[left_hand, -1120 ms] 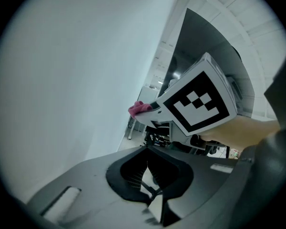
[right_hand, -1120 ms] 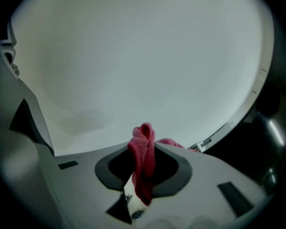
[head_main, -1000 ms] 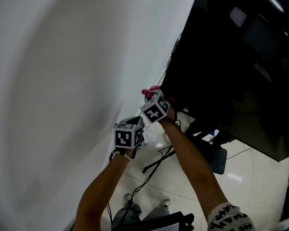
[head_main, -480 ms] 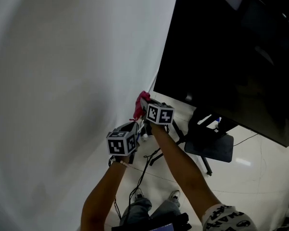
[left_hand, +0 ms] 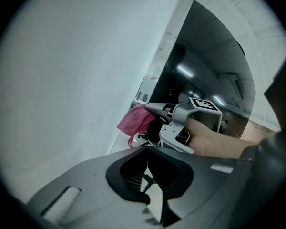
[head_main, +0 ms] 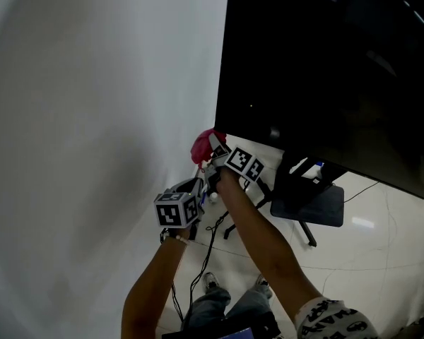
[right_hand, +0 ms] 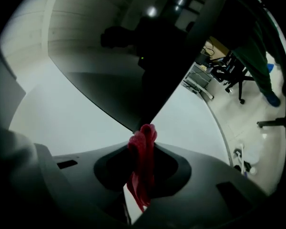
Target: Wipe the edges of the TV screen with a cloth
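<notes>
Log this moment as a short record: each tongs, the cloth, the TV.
right tongs: shut on the red cloth
left tongs: shut, nothing between them; lower left of the right tongs in the head view, away from the TV
cloth position: at the lower left corner of the TV, apparently touching it
TV: screen dark, showing only reflections
surroundings: white wall to the TV's left
</notes>
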{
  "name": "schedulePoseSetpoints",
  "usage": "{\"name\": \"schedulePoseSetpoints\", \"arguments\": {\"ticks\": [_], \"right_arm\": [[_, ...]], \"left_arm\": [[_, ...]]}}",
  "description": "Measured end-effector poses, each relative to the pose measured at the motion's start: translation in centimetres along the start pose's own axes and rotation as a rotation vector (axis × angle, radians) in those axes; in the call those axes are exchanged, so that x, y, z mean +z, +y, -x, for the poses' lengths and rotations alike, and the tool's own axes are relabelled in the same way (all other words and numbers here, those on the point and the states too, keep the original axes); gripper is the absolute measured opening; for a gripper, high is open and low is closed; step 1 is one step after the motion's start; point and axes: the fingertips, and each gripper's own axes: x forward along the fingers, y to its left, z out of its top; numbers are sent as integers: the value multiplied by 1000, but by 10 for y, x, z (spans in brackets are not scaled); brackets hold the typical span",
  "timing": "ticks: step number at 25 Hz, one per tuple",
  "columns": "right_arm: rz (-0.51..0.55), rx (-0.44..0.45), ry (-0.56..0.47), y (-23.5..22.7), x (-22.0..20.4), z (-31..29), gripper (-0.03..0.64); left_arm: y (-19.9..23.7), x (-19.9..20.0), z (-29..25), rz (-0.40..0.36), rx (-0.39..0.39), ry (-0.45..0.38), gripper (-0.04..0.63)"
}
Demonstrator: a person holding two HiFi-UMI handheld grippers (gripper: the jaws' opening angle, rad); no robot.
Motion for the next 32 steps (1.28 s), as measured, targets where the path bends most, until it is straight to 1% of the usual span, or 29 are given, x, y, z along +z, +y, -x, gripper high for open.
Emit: {"name": "schedulePoseSetpoints", "arguments": {"ticks": [2,7,12,19,22,27,32], "right_arm": [[-15,-8,-13,-8,6,4,87],[19,6,-24,-7,20,19,87],[28,8,-15,-5,27,28,87],[56,-23,-12,-33,54,71,86],[58,-37,-21,-48,70,97,87],[64,-61,-42,-75,98,141,87],[44,-71,-46,-91,120,176,87]], "left_arm": [[-2,0,-3,-4,-7,-1,-3],[-12,6,-5,-6,-30,-7,-2],[-20,18,-10,-16,-45,3,-3],[-48,17,-44,-59,-73,51,-3],[-69,13,-58,-73,-100,62,-3],[-119,4,-80,-111,-159,79,-3],[-167,-3,-94,-133,-191,89,-3]]}}
